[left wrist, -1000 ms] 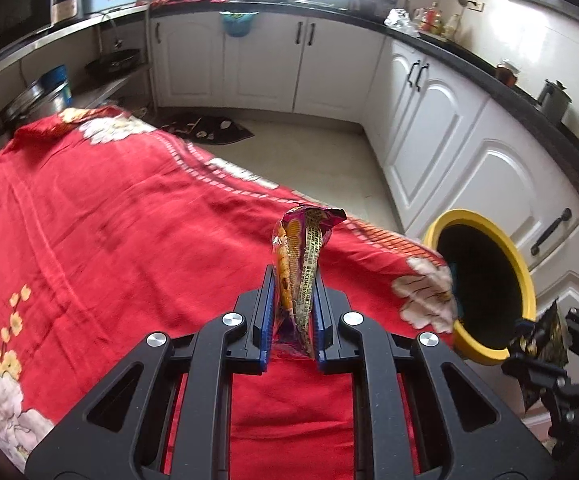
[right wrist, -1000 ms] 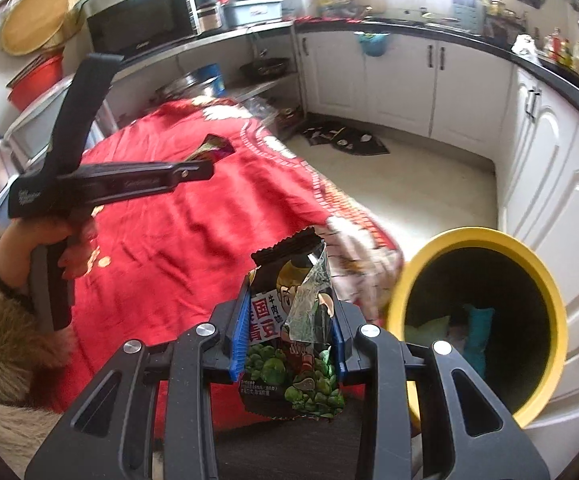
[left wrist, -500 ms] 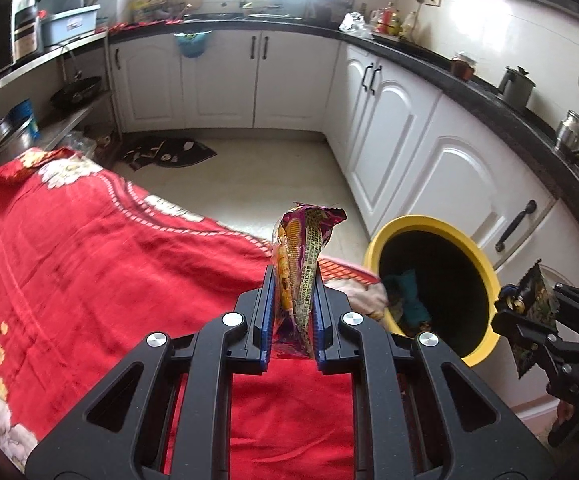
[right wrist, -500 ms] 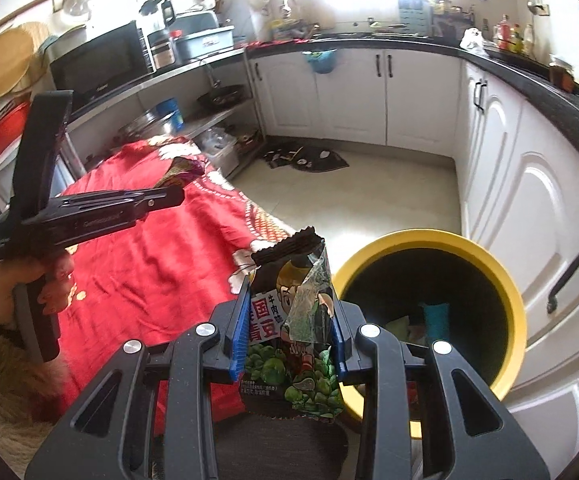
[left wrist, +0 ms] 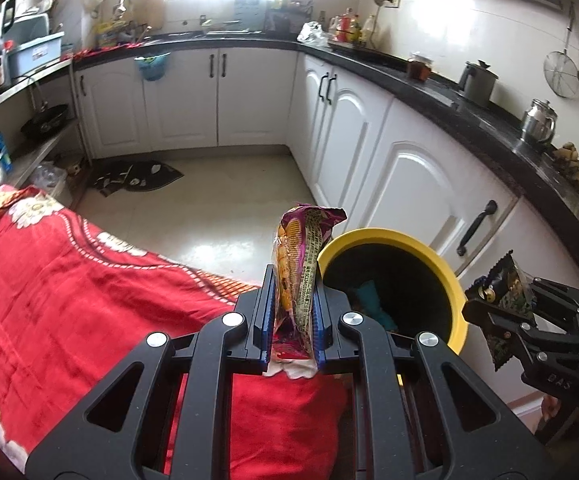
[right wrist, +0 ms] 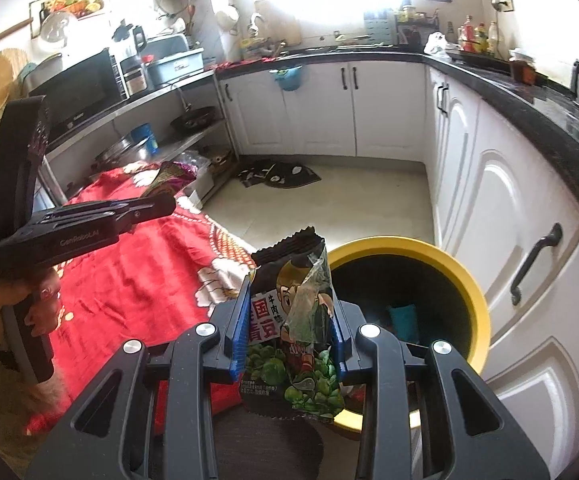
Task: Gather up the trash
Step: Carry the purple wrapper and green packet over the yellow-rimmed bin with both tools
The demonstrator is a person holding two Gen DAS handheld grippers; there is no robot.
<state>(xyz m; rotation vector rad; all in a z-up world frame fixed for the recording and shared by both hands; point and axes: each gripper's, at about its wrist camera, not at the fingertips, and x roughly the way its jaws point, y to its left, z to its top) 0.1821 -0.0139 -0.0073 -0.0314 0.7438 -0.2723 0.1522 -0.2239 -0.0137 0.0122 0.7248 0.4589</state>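
Both claws have swung away from the red cloth (left wrist: 89, 280) toward the yellow-rimmed bin (left wrist: 455, 280), which now sits much nearer the middle of each view than a second ago. Each carries its own piece of trash. Pinched narrow, the left claw (left wrist: 292, 320) grips a purple and yellow wrapper (left wrist: 301, 252) that stands upright between the blue pads, its long axis running up out of the jaws. Somewhat wider, the right claw (right wrist: 289, 332) clamps a dark green-pea snack bag (right wrist: 293, 320), also upright, its serrated top edge above the pads.

What matters for the drop is where the bin mouth lies from each claw. From the right claw it lies just ahead and slightly to the right, the bag's lower corner overlapping the yellow rim in that view. From the left claw it lies ahead and to the right, with the cloth's edge beneath the jaws. So the right hand seems nearer to release; the left probably needs more travel rightward first.
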